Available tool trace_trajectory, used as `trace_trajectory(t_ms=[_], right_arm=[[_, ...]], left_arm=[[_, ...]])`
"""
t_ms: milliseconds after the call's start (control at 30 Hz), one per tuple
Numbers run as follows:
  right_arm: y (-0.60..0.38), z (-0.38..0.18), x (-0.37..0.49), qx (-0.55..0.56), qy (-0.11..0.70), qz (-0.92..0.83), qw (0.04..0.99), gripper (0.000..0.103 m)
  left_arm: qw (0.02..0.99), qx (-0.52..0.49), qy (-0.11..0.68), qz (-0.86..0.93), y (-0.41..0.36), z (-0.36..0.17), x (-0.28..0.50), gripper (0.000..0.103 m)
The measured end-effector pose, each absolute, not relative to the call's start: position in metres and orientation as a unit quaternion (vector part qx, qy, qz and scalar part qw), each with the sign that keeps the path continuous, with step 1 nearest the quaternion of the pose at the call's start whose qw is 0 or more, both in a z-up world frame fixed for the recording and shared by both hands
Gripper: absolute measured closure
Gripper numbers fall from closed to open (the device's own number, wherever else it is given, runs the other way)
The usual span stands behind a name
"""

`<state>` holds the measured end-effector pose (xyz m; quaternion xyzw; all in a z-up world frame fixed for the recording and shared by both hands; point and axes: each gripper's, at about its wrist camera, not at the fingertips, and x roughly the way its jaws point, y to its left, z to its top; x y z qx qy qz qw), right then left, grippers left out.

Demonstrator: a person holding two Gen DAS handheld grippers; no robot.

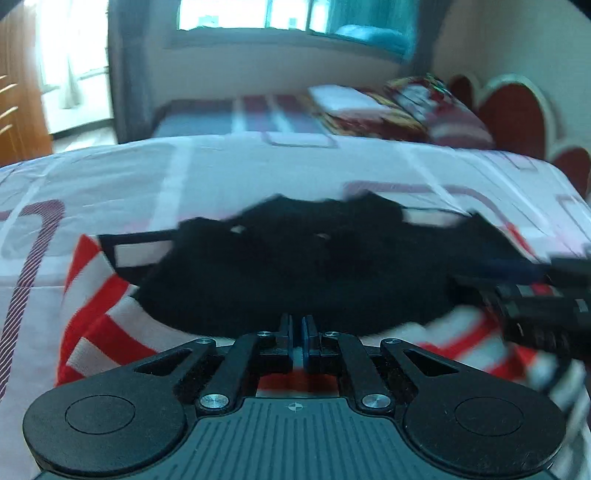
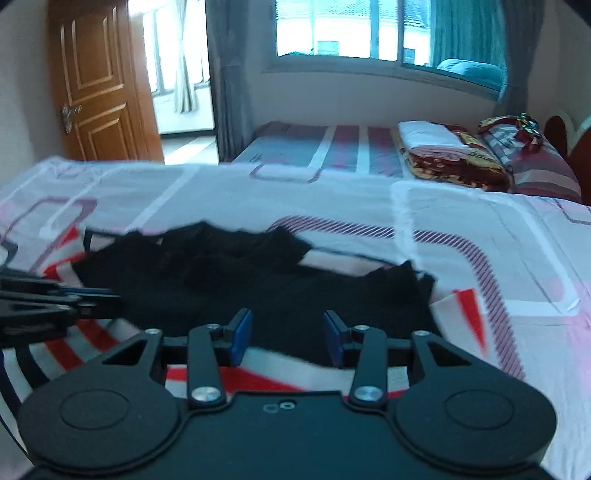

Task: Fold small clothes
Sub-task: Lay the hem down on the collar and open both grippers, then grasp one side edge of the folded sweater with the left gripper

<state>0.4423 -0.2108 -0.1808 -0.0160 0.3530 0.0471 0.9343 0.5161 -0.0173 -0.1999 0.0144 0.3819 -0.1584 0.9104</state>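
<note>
A small black garment [image 1: 295, 266] lies crumpled on a red-and-white striped cloth [image 1: 99, 317] on the bed. My left gripper [image 1: 297, 325] is at the garment's near edge with its jaws together; whether fabric sits between them I cannot tell. In the right wrist view the black garment [image 2: 258, 288] spreads ahead of my right gripper [image 2: 288, 332], which is open with its blue pads [image 2: 242, 334] over the garment's near edge. The right gripper [image 1: 498, 271] shows at the right in the left wrist view. The left gripper [image 2: 110, 295] shows at the left in the right wrist view.
The bed [image 2: 461, 240] has a pink-and-white patterned sheet. A second bed [image 2: 321, 147] stands behind with folded bedding [image 2: 450, 158] and a pillow. A wooden door [image 2: 99, 85] is at the left, a window [image 2: 351, 29] at the back, a red headboard [image 1: 517, 118] at the right.
</note>
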Motion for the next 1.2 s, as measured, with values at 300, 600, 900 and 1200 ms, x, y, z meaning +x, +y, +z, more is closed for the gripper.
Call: trace_trajectory(t_ms=[300,600,900,1200], right_arm=[[-0.215,-0.207,0.450,-0.045,0.349,0.007,0.936,0.061],[-0.192,-0.182,0.406,-0.023,0.334,0.039,0.941,0.061],[-0.174,-0.200,0.382,-0.057,0.357,0.035,0.932,0.058],[-0.174,-0.197,0.351,-0.052,0.367,0.014,0.929,0.056]], left_arm=[[0.928,0.006,0.364,-0.075,0.005,-0.203,0.521,0.099],[0.925,0.013,0.359,-0.126,-0.015,-0.186,0.458,0.098],[0.923,0.019,0.366,-0.119,-0.002,-0.186,0.432,0.098],[0.924,0.035,0.365,-0.112,0.005,-0.183,0.404,0.098]])
